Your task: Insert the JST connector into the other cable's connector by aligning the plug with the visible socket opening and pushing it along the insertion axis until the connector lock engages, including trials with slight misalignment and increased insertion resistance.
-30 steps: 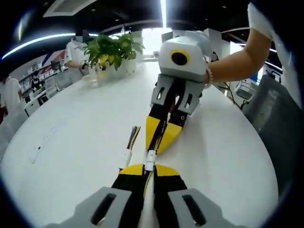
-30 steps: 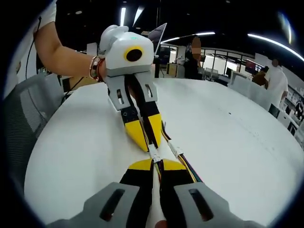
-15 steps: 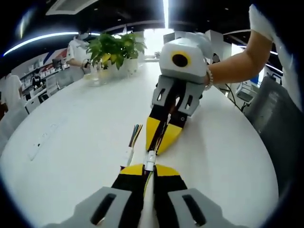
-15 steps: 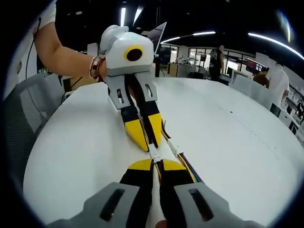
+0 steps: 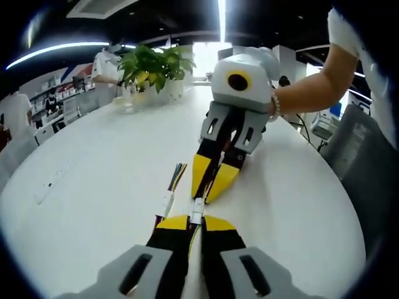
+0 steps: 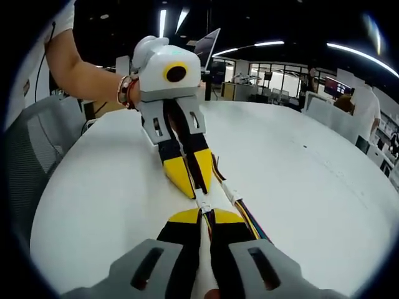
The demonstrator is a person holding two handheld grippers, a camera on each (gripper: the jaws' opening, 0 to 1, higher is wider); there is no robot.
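Two yellow-tipped grippers face each other nose to nose over a white table (image 5: 93,187). My left gripper (image 5: 195,222) is shut on a small white JST connector (image 5: 197,211). Opposite it, my right gripper (image 5: 207,193) is shut on the mating connector's cable. From the other side, my right gripper (image 6: 205,217) clamps its cable just behind the white connector (image 6: 203,204), which meets the left gripper's tips (image 6: 197,190). The two connector halves touch end to end; whether they are fully seated cannot be told. A second cable with a white connector (image 5: 168,204) and coloured wires (image 6: 246,215) lies beside them.
A potted green plant (image 5: 153,65) stands at the table's far end. A person's bare forearm (image 5: 312,84) holds the opposite gripper. A grey chair (image 6: 37,149) stands by the table's edge. People are in the office background.
The grippers and connectors hold the same tip-to-tip pose. Only slight camera shifts and people moving in the background differ.
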